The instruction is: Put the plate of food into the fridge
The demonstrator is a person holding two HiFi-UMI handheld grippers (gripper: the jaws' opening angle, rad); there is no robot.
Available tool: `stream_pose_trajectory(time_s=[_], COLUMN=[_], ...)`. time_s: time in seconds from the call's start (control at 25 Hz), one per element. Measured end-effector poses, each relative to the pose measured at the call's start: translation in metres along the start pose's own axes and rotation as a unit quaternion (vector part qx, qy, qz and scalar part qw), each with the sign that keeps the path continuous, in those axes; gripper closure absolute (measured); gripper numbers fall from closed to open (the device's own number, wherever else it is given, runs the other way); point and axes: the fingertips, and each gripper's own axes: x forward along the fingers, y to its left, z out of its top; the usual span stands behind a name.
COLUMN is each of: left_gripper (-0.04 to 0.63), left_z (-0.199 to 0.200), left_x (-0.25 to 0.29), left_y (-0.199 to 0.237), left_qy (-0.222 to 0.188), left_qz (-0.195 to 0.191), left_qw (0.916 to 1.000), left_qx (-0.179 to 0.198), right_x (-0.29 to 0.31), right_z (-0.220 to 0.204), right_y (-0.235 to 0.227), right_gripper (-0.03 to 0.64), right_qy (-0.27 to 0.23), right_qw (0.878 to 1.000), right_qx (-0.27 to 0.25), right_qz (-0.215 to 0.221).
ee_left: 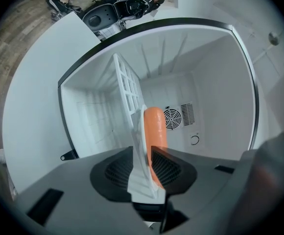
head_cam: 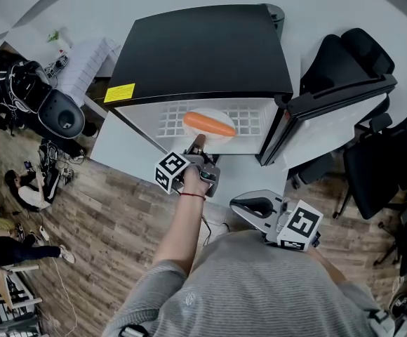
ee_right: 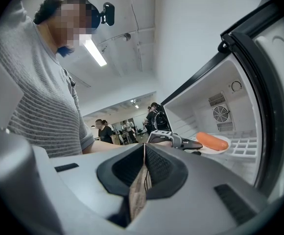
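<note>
Head view: black-topped fridge [head_cam: 203, 51] in upper centre of frame, white interior facing the camera. Its door [head_cam: 330, 128] is swung open to the right of frame. Two black office chairs [head_cam: 372, 83] stand at right, beyond the door. Wood-pattern floor [head_cam: 105, 216] at lower left.

White wire shelf [head_cam: 252, 118] spans the inside of the fridge. In the left gripper view the picture is rolled, so the shelf [ee_left: 127, 87] stands as an upright grid left of centre. A round fan grille [ee_left: 172, 117] shows on the back wall.

Plate [head_cam: 205, 112]: white, inside the fridge opening, over the front part of the wire shelf, left of the shelf's centre. Cannot tell whether its underside touches the shelf. In the right gripper view the plate [ee_right: 221, 151] sits level at the shelf's front edge.

Food [head_cam: 209, 124]: one orange, sausage-shaped piece lying on the plate. Its long axis runs left to right in frame, across the fridge opening, with the right end slightly lower. In the left gripper view it [ee_left: 155, 131] shows as an upright bar just right of the edge-on plate [ee_left: 142, 165].

Left tongs [head_cam: 198, 144]: reaching in from below centre, clamped on the plate's near rim, which sits pinched between the two pads.

Right tongs [head_cam: 249, 206]: lower right of centre, close to the person's torso and well apart from the plate. Jaws closed together, nothing between them.
</note>
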Motion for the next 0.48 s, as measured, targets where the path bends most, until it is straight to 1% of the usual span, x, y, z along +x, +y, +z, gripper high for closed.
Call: stream_pose_trajectory(time_s=[0.48], left_gripper=[0.489], left_z=[-0.01], left_x=[-0.009], left_y=[-0.003], left_qy=[0.017], left_qz=[-0.008], left_qw=[0.9997], left_qx=[0.013], right_x=[0.002], right_z=[0.0], right_y=[0.003], right_gripper=[0.601], right_qy=[0.0], right_qw=[1.0], right_qx=[-0.001], right_qz=[0.0])
